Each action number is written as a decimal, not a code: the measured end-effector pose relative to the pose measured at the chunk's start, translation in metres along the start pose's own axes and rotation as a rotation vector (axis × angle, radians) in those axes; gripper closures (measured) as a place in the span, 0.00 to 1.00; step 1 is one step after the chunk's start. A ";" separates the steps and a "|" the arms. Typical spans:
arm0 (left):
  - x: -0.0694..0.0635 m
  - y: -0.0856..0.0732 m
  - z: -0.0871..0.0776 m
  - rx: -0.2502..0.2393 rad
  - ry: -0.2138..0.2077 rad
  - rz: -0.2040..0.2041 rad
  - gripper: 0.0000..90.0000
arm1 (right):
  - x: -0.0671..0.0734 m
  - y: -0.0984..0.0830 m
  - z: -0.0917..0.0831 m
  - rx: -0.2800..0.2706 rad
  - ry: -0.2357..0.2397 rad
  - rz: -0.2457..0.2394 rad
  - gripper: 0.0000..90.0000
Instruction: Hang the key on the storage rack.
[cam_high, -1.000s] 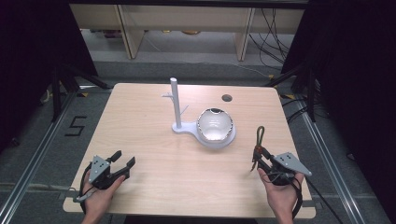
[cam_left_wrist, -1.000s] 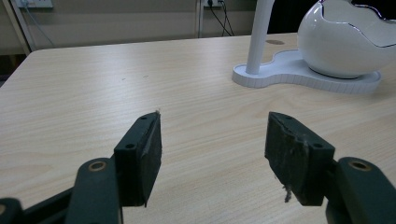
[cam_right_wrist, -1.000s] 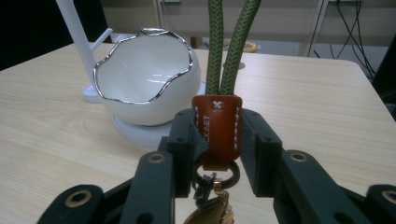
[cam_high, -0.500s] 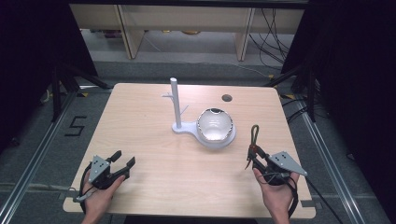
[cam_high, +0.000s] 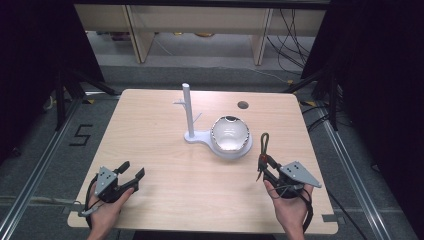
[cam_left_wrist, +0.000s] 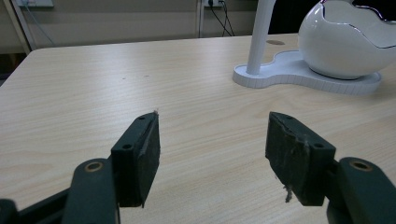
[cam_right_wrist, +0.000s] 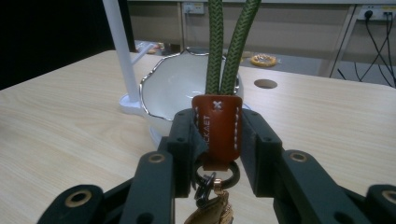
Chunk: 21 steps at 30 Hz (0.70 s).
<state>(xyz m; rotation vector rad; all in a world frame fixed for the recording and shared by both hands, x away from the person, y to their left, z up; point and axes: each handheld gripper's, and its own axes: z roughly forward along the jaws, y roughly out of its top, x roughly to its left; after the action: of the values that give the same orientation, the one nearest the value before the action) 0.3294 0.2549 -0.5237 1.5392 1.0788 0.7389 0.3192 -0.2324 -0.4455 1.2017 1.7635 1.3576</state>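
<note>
Right tool (cam_high: 262, 167) clamped on keychain (cam_high: 263, 150), over the table (cam_high: 150, 125) near its 4 o'clock corner, just short of the right edge. Bare wood lies between the tools. Stand (cam_high: 188, 112) and bowl (cam_high: 230, 134) sit mid-table, at 11 o'clock from the right tool, near but apart.

Left tool (cam_high: 131, 171) wide, nothing between its jaws, at the 7 o'clock corner by the near edge.

Keychain: brown leather tab (cam_right_wrist: 218, 126), white stitching, pinched between the pads; green braided loop (cam_right_wrist: 231, 46) upright above; metal ring (cam_right_wrist: 210, 179) below.
</note>
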 end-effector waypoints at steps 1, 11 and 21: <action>0.000 0.000 0.000 0.001 0.000 0.001 0.39 | 0.002 0.000 0.001 -0.003 -0.006 0.001 0.76; 0.000 0.000 0.000 0.001 -0.001 0.002 0.39 | 0.015 0.002 0.010 -0.002 0.046 -0.033 0.76; 0.000 0.000 0.000 0.000 0.001 -0.002 0.39 | 0.027 0.004 0.015 -0.012 0.069 -0.046 0.76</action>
<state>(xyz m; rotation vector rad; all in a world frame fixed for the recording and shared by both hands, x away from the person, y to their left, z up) 0.3294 0.2549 -0.5237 1.5376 1.0806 0.7382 0.3222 -0.2012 -0.4441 1.1132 1.8177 1.3960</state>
